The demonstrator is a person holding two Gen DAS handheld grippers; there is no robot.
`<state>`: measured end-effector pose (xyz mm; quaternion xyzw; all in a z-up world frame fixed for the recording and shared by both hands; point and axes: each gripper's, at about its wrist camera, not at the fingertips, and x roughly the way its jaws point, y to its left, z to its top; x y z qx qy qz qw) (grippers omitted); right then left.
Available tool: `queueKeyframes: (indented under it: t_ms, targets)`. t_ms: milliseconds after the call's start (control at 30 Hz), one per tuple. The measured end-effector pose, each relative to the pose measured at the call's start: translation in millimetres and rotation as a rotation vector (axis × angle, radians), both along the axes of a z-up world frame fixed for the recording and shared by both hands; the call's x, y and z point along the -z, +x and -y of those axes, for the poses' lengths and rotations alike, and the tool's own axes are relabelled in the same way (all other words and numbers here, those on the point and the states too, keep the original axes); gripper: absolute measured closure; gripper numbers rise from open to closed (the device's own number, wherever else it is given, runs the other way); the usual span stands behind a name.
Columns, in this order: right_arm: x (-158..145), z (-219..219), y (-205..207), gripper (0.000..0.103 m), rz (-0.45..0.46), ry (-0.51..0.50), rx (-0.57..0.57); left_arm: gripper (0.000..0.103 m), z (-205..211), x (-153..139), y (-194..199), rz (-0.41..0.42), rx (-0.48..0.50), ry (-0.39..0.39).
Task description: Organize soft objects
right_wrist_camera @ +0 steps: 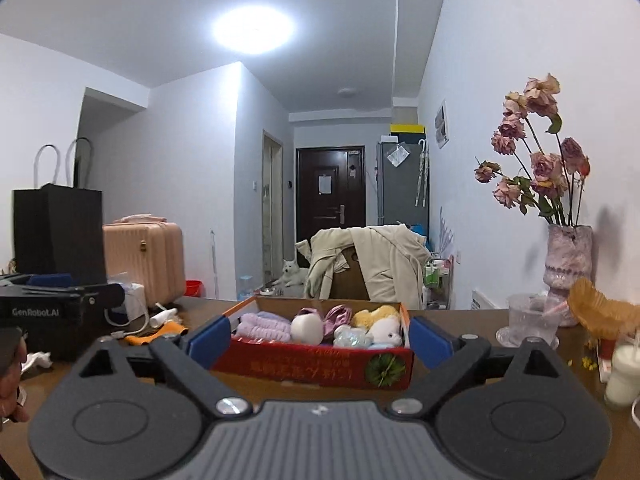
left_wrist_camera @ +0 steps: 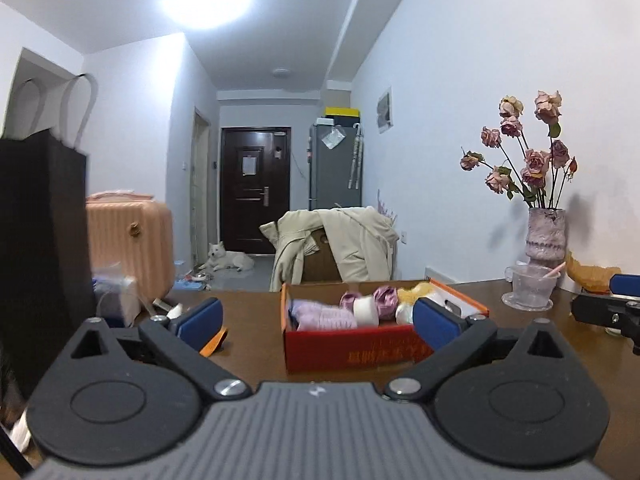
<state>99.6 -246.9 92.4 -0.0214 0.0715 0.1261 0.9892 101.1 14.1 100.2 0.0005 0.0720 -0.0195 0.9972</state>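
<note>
A red cardboard box [left_wrist_camera: 352,352] stands on the brown table and also shows in the right wrist view [right_wrist_camera: 312,368]. It holds soft things: a lilac knitted roll [right_wrist_camera: 262,326], a white round plush [right_wrist_camera: 306,329], purple satin scrunchies [right_wrist_camera: 338,316], a yellow plush [right_wrist_camera: 376,315], a white plush animal [right_wrist_camera: 386,330] and a pale blue one [right_wrist_camera: 350,336]. My left gripper [left_wrist_camera: 318,318] is open and empty, level with the box's near side. My right gripper [right_wrist_camera: 320,338] is open and empty, its fingers either side of the box's front.
A vase of dried pink roses [right_wrist_camera: 568,256], a glass cup [right_wrist_camera: 528,318], an orange bowl [right_wrist_camera: 600,312] and a milk bottle [right_wrist_camera: 622,376] stand at the table's right. A black paper bag [right_wrist_camera: 60,228], a pink suitcase [right_wrist_camera: 148,260] and white cables [right_wrist_camera: 132,320] are at the left.
</note>
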Motion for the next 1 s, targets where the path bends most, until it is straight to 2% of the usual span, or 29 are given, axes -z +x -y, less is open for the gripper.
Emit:
queueKeyframes:
  t_ms: [100, 167, 267, 400, 567, 667, 1000]
  targets:
    - [23.3, 1.7, -31.2, 0.001, -0.011, 0.025, 0.029, 0.000, -4.6, 25.2, -33.6, -0.057, -0.038, -0.037]
    - [44.1, 0.8, -50.0, 0.001, -0.035, 0.022, 0.038, 0.000, -6.4, 45.0, -55.8, -0.064, -0.088, -0.050]
    - [73.1, 1.0, -72.8, 0.001, -0.041, 0.027, 0.051, 0.000, -4.0, 70.5, -79.6, -0.038, -0.131, 0.010]
    - [96.6, -1.3, -83.4, 0.001, -0.018, 0.010, 0.047, 0.000, -3.9, 81.5, -80.9, -0.063, -0.099, 0.027]
    - [100.9, 5.6, -81.0, 0.001, -0.022, 0.087, 0.075, 0.000, -2.6, 79.4, -94.8, -0.030, -0.094, 0.020]
    - [96.1, 7.8, -78.7, 0.000, -0.011, 0.087, 0.105, 0.000, -0.9, 80.7, -92.6, -0.032, -0.088, 0.035]
    - [92.8, 3.2, -78.6, 0.000, 0.005, 0.077, 0.101, 0.000, -8.8, 88.5, -83.0, -0.071, -0.100, -0.031]
